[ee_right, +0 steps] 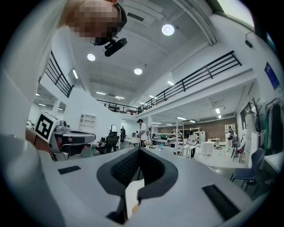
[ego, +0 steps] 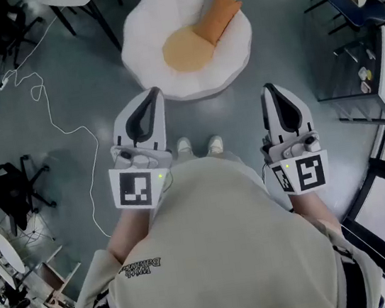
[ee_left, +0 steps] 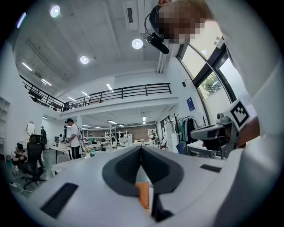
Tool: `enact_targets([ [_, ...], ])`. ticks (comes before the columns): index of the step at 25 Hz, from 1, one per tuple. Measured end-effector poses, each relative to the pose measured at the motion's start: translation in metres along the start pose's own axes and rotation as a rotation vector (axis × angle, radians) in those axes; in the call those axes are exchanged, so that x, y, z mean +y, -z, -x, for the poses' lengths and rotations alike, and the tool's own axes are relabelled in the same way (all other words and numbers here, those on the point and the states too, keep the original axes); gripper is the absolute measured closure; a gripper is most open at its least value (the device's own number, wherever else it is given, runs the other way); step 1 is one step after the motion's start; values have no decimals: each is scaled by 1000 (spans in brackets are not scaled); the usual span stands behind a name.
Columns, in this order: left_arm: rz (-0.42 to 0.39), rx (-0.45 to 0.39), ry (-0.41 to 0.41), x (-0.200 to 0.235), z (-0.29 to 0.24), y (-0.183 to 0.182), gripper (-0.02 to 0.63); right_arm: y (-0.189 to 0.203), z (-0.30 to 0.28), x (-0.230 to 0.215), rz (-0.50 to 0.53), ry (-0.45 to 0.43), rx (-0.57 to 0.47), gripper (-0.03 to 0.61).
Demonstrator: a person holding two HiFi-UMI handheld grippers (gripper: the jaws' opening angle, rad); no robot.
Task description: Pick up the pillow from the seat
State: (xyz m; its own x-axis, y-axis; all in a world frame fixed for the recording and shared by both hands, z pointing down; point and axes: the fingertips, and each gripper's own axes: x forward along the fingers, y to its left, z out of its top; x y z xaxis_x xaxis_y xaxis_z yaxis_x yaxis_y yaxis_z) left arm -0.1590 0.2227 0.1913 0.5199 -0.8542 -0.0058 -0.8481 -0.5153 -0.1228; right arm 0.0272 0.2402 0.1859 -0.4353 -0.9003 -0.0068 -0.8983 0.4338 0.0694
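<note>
An orange oblong pillow (ego: 217, 17) lies tilted on the back right of a white round seat (ego: 143, 38), partly over a round orange seat pad (ego: 186, 50). Both grippers are held close to the person's chest, well short of the seat, with their tips towards it. My left gripper (ego: 154, 91) is shut with nothing in it, its tip near the seat's front left edge. My right gripper (ego: 267, 89) is also shut and empty, off the seat's front right. In the gripper views the jaw tips meet, on the left gripper (ee_left: 141, 149) and the right gripper (ee_right: 139, 150).
A white cable (ego: 67, 129) trails over the grey floor at left, near a black office chair (ego: 8, 191). A glass-topped table (ego: 350, 54) and a blue chair (ego: 361, 9) stand at right. Table legs (ego: 97, 17) stand behind the seat. People stand far off.
</note>
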Motion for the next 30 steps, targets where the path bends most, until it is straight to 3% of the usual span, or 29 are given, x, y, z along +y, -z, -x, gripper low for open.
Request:
enact_targets([
  [15,7,15,-10,-9,-7,6,603,10,2,-5,-28,-17,4,569],
  [30,-10,37,-36,-42,-32,17,603,35,32,-57,-89,-3,13,569],
])
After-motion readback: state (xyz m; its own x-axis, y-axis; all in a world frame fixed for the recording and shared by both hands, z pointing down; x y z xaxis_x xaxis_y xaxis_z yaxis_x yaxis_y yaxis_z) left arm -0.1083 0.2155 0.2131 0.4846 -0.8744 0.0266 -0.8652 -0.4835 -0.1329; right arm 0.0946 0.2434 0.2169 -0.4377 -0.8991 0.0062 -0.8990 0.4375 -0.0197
